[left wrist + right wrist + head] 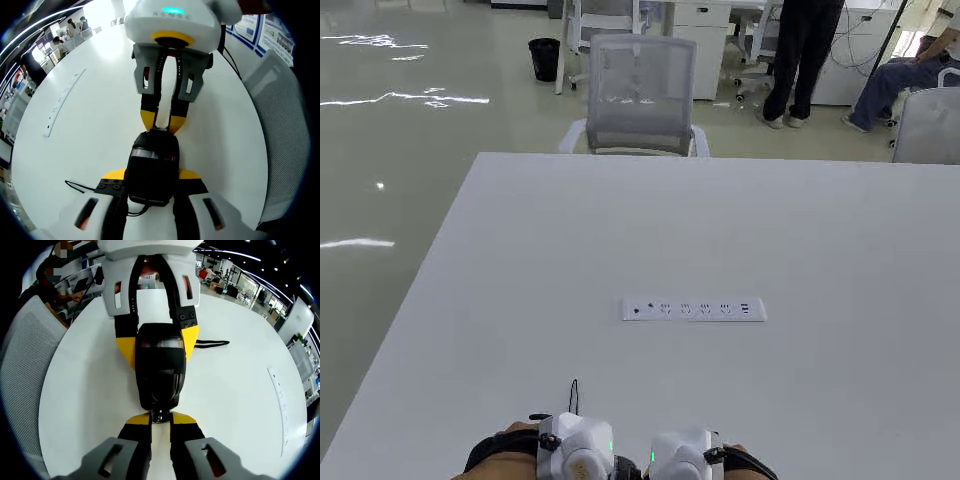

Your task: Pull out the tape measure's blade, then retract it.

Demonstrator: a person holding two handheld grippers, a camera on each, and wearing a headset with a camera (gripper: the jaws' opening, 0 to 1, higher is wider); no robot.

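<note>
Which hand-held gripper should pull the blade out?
Right. The right hand-held gripper has its tips closed at the blade end of the tape measure; the left hand-held gripper clamps its case.

Black tape measure (152, 167) with a glossy case, clamped between my left gripper's (152, 175) jaws. Its blade tip, tight against the case mouth, is pinched in my right gripper (161, 418).

One tape measure (152, 170), two grippers (152, 175) (161, 122) (plus one power strip (693, 309))
</note>
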